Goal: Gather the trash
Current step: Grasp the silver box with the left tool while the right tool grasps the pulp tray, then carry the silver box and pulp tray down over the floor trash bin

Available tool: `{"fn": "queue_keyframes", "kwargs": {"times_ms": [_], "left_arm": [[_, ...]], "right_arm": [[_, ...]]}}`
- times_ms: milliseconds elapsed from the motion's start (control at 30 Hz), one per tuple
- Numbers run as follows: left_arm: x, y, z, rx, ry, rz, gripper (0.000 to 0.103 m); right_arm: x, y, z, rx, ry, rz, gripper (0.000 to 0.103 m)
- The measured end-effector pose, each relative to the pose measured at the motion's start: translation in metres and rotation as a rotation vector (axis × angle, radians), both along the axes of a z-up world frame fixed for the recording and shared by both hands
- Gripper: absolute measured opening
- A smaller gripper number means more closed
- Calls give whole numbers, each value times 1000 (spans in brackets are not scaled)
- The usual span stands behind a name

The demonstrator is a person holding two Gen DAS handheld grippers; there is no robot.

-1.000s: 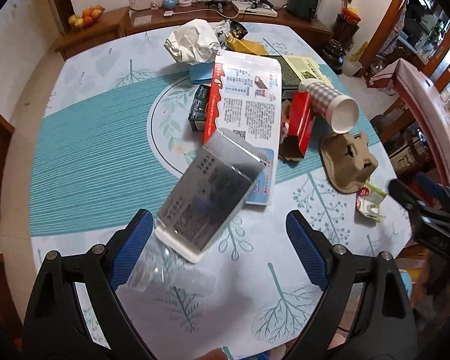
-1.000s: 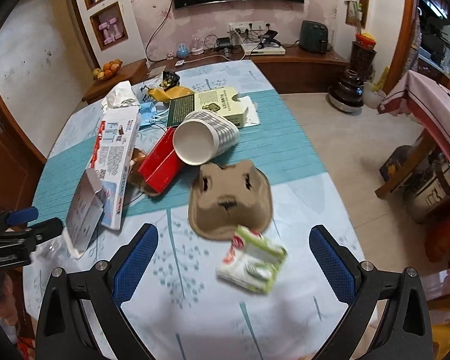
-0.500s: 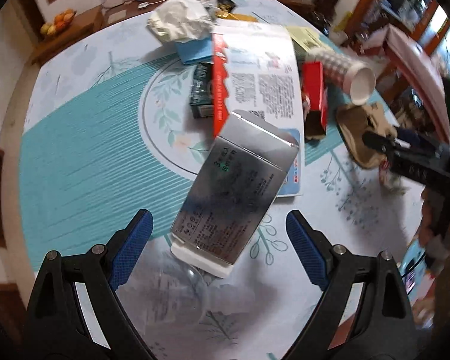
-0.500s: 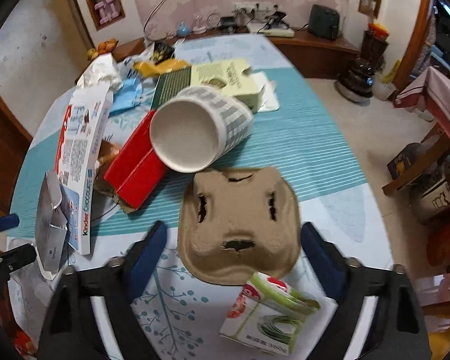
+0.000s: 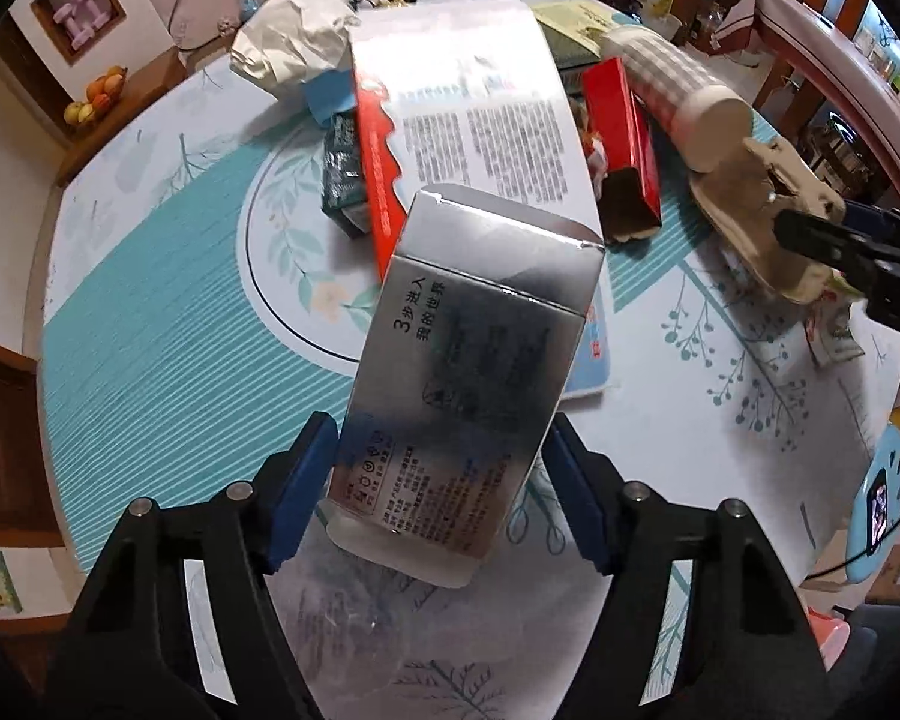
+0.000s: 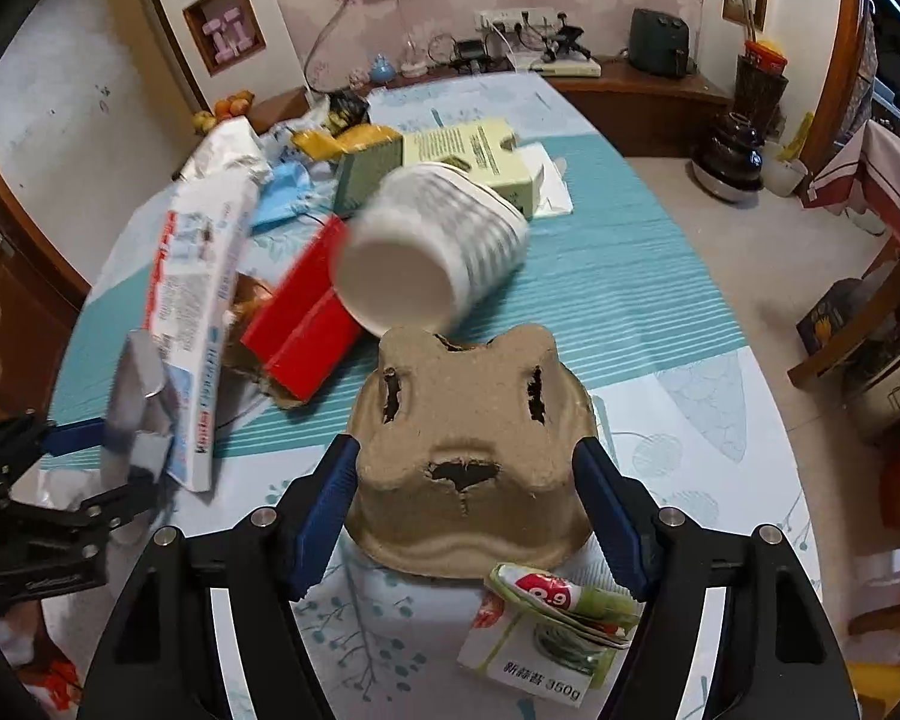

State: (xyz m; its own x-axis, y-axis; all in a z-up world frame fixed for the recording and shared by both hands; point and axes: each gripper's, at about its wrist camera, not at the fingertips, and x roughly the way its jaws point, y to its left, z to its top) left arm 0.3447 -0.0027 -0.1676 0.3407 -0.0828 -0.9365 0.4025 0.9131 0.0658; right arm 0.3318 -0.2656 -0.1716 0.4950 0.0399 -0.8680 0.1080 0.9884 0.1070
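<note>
Closing from either side, the left gripper [image 5: 438, 480] has its blue pads against the lower end of a silver carton [image 5: 468, 372] that leans over a Kinder chocolate box [image 5: 474, 120] on the bench [image 5: 150, 324]. The right gripper [image 6: 468, 510] has likewise just narrowed, and its pads meet the flanks of a brown pulp cup carrier [image 6: 468, 438] lying upside down. A paper cup [image 6: 432, 252] lies on its side just beyond the carrier, and a green-and-white wrapper [image 6: 540, 630] sits at its near edge.

1 silver box [image 5: 468, 372], 1 paper cup [image 6: 426, 252], 1 pulp tray [image 6: 468, 450]
</note>
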Motion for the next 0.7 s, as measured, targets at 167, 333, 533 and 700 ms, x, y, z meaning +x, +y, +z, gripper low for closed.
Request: {"fn": "queue_keyframes", "kwargs": {"times_ms": [167, 333, 533, 700], "left_arm": [[-7, 1, 15, 2, -45, 17, 63], [-24, 3, 45, -18, -104, 29, 63], [-45, 10, 89, -64, -165, 42, 62], [-85, 12, 125, -117, -191, 24, 62]], "right_arm": [[-16, 7, 21, 10, -52, 9, 73], [-38, 15, 44, 46, -83, 9, 72], [-75, 27, 81, 71, -135, 10, 72], [-127, 36, 114, 90, -184, 9, 72]]}}
